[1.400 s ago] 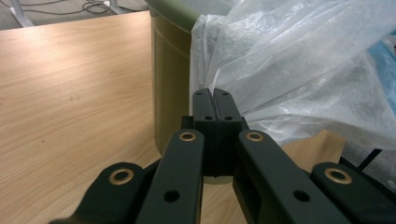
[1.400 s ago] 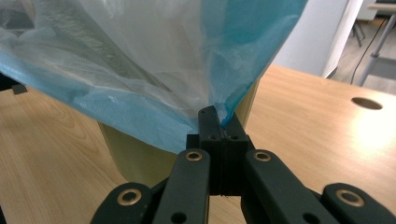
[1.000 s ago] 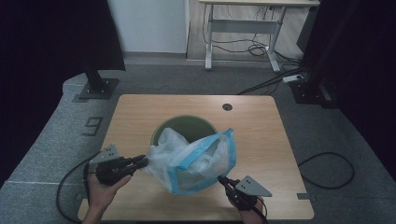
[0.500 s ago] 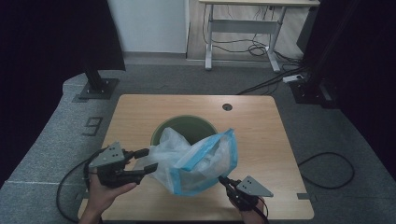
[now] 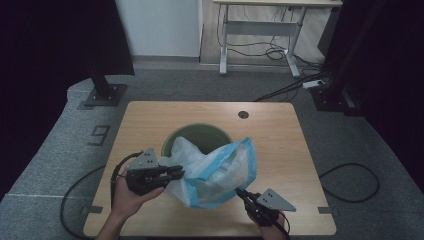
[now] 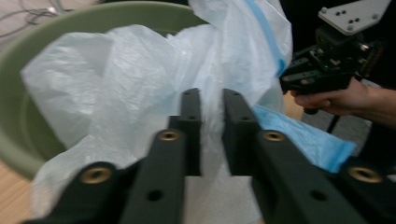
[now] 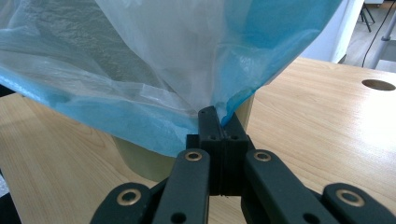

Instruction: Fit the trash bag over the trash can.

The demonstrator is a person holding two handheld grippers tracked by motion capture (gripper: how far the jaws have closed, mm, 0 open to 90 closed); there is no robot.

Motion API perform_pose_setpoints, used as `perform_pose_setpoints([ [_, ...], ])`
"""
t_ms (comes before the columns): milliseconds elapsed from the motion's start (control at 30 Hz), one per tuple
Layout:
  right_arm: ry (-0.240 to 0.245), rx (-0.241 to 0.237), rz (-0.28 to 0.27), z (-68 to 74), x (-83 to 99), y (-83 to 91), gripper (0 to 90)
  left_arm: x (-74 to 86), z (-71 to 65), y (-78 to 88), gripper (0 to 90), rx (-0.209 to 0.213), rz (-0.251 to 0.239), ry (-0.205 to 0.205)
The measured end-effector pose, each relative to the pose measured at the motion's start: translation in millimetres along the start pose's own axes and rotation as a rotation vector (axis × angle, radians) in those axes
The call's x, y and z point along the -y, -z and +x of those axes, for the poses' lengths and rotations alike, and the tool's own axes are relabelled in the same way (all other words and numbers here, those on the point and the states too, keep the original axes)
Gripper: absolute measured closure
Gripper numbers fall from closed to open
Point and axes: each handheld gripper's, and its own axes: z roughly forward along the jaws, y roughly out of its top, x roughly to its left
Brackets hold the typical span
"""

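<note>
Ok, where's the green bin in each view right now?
High view: green bin mid-table, behind the plastic bag.
Left gripper view: its rim curves along top and left, behind the bag.
Right gripper view: a pale strip of its wall under the bag.
Shared landmark: the bag's blue edge.

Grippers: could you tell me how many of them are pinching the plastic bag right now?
2: the left gripper grips the plastic bag at its left edge, the right gripper at its blue hem.
</note>
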Motion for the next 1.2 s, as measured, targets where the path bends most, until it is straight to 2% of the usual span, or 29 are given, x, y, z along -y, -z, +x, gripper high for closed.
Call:
perform_pose_setpoints([
  [67,0.004,0.0,0.0,0.1,0.1,0.5,88.8,0.2,1.3,0.2,89.4,-0.016,-0.015,0.001],
  [200,0.008,0.003,0.006,-0.4,1.3,1.5,88.8,2.8,9.0,10.2,90.0,-0.057,-0.096,0.05],
  [333,0.011,0.003,0.01,1.2,1.3,1.6,88.8,9.0,16.8,24.0,90.0,-0.058,-0.167,0.092],
  [567,0.017,-0.008,0.019,4.1,2.8,0.1,88.8,26.6,29.2,41.0,90.0,-0.085,-0.198,0.147],
  [700,0.022,-0.008,0.027,3.6,3.5,1.1,88.8,34.5,37.9,42.6,90.0,-0.103,-0.195,0.172],
  [833,0.017,-0.008,0.034,0.7,5.7,3.6,88.8,41.4,47.2,43.6,90.0,-0.102,-0.206,0.209],
  [967,0.019,-0.022,0.052,-1.7,7.9,6.7,87.6,45.4,49.4,43.9,90.0,-0.102,-0.212,0.22],
  [1033,0.032,-0.051,0.049,-1.5,6.5,11.0,76.5,46.3,48.1,43.1,90.0,-0.103,-0.207,0.218],
  [1100,0.033,-0.037,0.021,0.2,1.5,18.4,57.4,46.9,46.6,42.1,90.0,-0.103,-0.204,0.214],
  [1200,0.011,-0.037,-0.03,-1.6,-14.4,32.7,42.7,47.8,45.0,41.2,90.0,-0.107,-0.201,0.208],
])
